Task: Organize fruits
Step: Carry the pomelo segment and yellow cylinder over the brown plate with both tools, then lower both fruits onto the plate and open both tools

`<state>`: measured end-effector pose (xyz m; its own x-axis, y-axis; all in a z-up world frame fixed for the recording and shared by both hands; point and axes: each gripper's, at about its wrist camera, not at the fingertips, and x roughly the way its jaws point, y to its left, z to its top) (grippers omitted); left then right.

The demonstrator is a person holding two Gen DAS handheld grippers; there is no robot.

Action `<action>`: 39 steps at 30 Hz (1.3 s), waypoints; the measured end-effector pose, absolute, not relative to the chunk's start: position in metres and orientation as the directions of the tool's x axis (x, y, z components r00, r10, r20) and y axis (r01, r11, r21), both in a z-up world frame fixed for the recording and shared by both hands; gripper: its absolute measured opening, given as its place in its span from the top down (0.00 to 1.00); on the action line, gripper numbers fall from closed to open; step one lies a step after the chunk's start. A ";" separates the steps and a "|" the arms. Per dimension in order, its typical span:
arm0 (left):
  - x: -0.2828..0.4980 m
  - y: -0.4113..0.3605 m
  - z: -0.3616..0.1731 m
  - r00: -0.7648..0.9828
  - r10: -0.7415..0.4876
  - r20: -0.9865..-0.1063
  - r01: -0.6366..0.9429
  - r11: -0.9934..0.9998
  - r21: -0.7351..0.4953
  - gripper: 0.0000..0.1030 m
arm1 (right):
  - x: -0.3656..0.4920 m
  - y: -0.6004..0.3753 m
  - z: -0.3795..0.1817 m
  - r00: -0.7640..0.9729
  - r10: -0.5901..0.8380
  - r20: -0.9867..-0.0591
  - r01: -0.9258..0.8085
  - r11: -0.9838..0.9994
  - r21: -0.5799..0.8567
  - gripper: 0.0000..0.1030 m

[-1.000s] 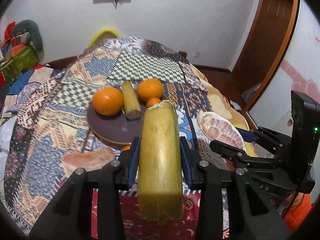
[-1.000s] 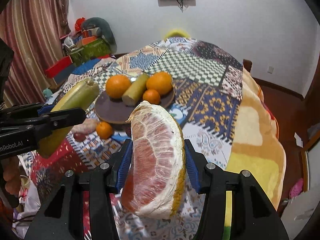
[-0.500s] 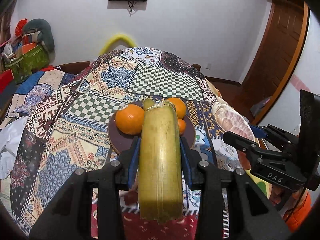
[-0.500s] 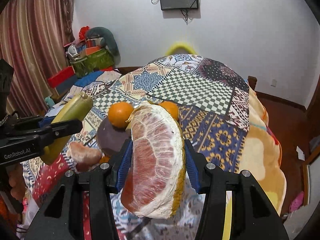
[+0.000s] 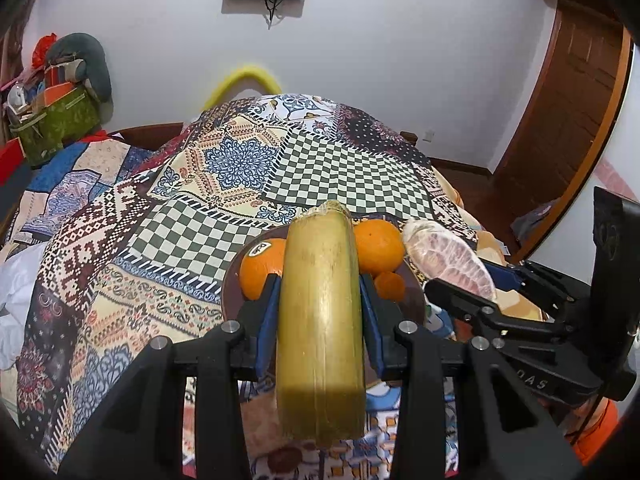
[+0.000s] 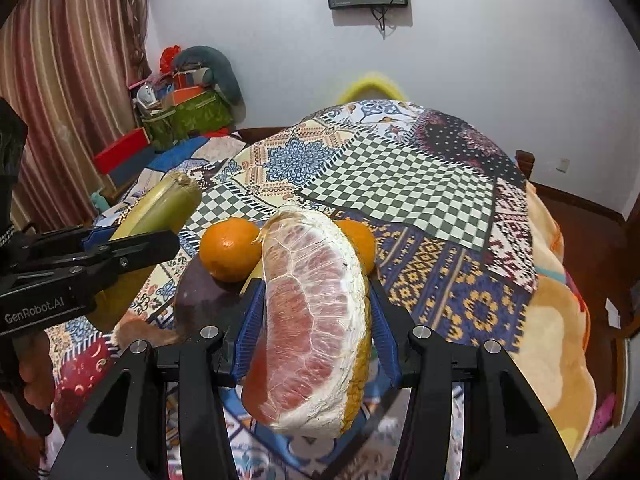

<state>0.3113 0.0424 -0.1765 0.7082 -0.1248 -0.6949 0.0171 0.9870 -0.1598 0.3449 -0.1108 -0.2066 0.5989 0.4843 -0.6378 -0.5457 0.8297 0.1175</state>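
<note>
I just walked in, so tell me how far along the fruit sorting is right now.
Done: oranges already sit on the dark plate. In hand: the left gripper is shut on a yellow-green stalk, and the right gripper is shut on a pomelo wedge; both are above the plate. Left: setting both down.

Bright, even indoor light; sharp centre, strong fisheye bending, dark vignette at the corners
</note>
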 end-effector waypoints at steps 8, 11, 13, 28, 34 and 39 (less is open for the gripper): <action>0.339 0.049 -0.191 0.692 -0.135 -0.709 0.010 0.984 -0.178 0.64 | 0.370 -0.092 -0.211 0.575 0.488 -0.656 -0.575 0.812 0.100 0.55; 0.348 0.051 -0.195 0.686 -0.136 -0.715 0.006 0.983 -0.181 0.63 | 0.378 -0.087 -0.210 0.569 0.484 -0.665 -0.586 0.806 0.085 0.54; 0.352 0.052 -0.197 0.683 -0.140 -0.717 0.005 0.982 -0.186 0.64 | 0.383 -0.084 -0.211 0.565 0.478 -0.672 -0.591 0.803 0.074 0.54; 0.375 0.044 -0.211 0.659 -0.146 -0.738 0.012 0.983 -0.185 0.64 | 0.385 -0.093 -0.213 0.544 0.473 -0.693 -0.614 0.787 0.055 0.52; 0.376 0.034 -0.211 0.660 -0.111 -0.743 0.022 0.992 -0.128 0.63 | 0.378 -0.104 -0.204 0.564 0.480 -0.672 -0.603 0.796 0.062 0.52; 0.375 0.031 -0.212 0.656 -0.097 -0.748 0.023 0.994 -0.109 0.63 | 0.371 -0.107 -0.201 0.576 0.477 -0.664 -0.601 0.798 0.051 0.52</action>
<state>0.3754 0.0310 -0.2115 0.6564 -0.0971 -0.7481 0.0226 0.9938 -0.1092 0.3712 -0.1075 -0.2012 0.5763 0.4768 -0.6637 -0.6010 0.7976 0.0510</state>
